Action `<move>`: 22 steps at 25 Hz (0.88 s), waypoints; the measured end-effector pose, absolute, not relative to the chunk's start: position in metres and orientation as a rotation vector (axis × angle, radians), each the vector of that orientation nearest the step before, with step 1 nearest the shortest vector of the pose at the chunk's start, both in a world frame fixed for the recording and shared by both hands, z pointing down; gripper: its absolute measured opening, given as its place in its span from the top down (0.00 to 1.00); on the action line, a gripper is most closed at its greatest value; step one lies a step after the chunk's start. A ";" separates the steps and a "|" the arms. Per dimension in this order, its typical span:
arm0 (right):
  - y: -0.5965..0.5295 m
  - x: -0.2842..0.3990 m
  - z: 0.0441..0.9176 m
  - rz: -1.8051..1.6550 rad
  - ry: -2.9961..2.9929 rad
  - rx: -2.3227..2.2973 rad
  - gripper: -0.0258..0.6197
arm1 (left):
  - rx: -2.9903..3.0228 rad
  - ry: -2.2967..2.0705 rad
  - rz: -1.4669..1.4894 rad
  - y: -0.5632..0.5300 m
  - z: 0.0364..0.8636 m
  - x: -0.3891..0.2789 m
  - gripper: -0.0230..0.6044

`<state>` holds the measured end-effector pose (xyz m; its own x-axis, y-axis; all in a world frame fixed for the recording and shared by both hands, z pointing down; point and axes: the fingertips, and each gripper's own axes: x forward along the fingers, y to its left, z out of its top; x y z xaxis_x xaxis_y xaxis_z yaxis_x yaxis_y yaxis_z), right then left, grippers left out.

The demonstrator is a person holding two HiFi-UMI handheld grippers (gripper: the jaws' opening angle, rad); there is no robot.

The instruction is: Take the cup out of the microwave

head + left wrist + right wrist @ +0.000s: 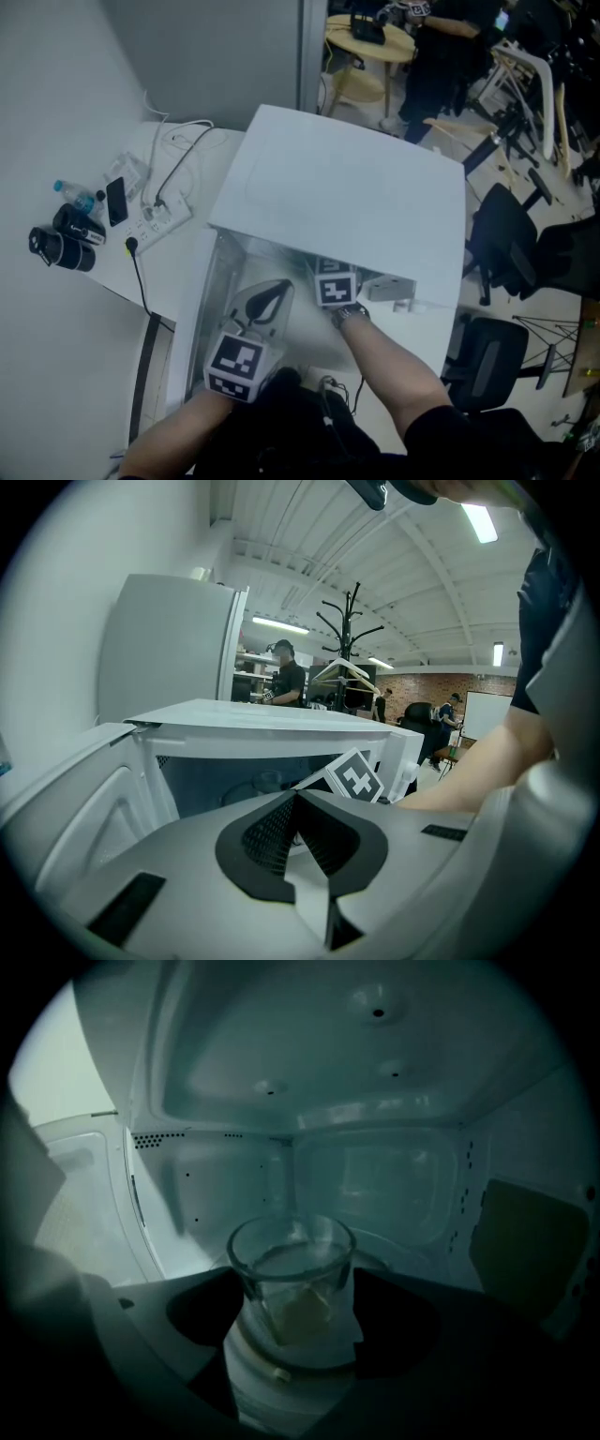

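Note:
A clear glass cup [291, 1274] stands on the turntable inside the white microwave [347, 178], whose door [208, 281] hangs open to the left. My right gripper [295, 1277] reaches into the cavity; its black pads [202, 1312] flank the cup at full width, close beside the glass. From above only its marker cube [336, 287] shows under the microwave's top edge. My left gripper [270, 300] waits outside, in front of the opening, jaws shut and empty. In the left gripper view its pads [267, 836] meet at the tip, and the cup [267, 781] shows faintly inside.
Left of the microwave, a power strip [155, 220] with cables, a phone [115, 200], a bottle [75, 195] and a black cylinder [61, 246] lie on the white table. Office chairs [506, 234] stand to the right. A person [286, 672] stands far behind.

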<state>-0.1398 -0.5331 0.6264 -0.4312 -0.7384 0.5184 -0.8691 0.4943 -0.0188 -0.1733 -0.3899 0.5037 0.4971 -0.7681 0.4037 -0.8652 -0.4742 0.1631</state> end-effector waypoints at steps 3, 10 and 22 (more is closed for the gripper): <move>-0.535 -0.141 0.628 0.380 -2.287 1.327 0.35 | 2.398 -1.365 0.398 -0.391 0.505 -0.175 0.97; -0.535 -0.142 0.628 0.360 -2.286 1.315 0.39 | 2.399 -1.357 0.407 -0.390 0.508 -0.174 0.97; -0.513 -0.134 0.628 0.392 -2.304 1.318 0.39 | 2.401 -1.379 0.412 -0.380 0.505 -0.172 0.97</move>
